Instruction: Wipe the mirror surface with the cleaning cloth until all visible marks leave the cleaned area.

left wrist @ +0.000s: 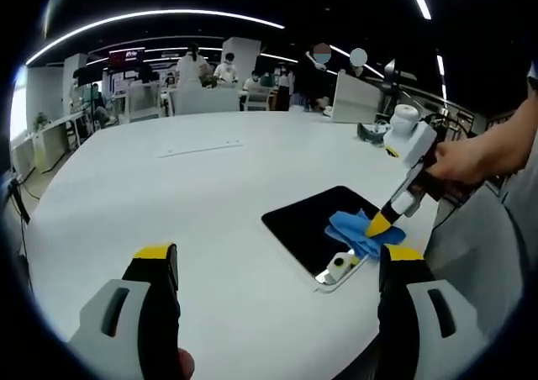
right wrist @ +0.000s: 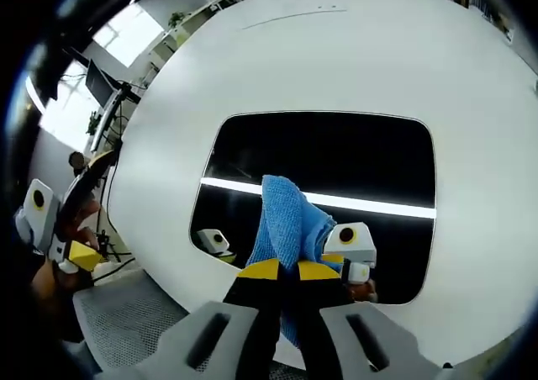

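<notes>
Jaws of the left gripper [left wrist: 277, 266] stand wide apart, holding nothing, above the white table [left wrist: 168, 195]. Right gripper [right wrist: 280, 271] jaws are clamped on the blue cleaning cloth [right wrist: 286, 216], pressed onto the mirror [right wrist: 336, 157] near the table's edge. Wiping appears underway; no marks are discernible on the dark glass.

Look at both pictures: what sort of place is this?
Probably an open-plan office or lab: long ceiling light strips, desks with people at the back, and a big white table holding a mirror.
</notes>
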The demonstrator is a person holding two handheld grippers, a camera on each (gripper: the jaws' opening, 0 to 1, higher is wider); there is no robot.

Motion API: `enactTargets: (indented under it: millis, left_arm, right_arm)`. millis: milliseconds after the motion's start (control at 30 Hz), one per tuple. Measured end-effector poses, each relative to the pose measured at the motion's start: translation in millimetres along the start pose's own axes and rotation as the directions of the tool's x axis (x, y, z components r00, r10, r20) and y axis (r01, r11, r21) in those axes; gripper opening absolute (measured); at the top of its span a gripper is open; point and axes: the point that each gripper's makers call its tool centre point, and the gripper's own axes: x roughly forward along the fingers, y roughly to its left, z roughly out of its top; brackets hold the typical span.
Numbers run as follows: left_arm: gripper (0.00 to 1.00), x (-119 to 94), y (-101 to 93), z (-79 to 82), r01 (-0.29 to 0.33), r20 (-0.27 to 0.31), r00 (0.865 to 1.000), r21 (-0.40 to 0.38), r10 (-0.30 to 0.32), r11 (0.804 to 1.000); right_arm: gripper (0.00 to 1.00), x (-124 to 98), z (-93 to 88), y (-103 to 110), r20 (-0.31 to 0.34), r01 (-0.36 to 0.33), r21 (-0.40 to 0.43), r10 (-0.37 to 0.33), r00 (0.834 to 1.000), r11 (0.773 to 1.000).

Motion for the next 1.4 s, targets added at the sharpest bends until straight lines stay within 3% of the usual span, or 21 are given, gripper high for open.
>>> enactTargets:
  millis: [400,1400]
  left_arm:
    - [0.99,1.6,-0.5,-2.6,-0.001,-0.002,1.000,-0.010,0.001,1.000]
    - [0.99,-1.2,6.6,-13.8,-0.021,-0.020,1.000,-0.037,0.021,0.999]
  right_arm:
    - [0.00,2.4,8.6,-1.0,-0.001,0.007,-0.022,-0.007,1.000,1.000]
    - [0.00,24.5,89.4,-17.3,0.047,0.063,-0.070,-0.060,0.997,0.996]
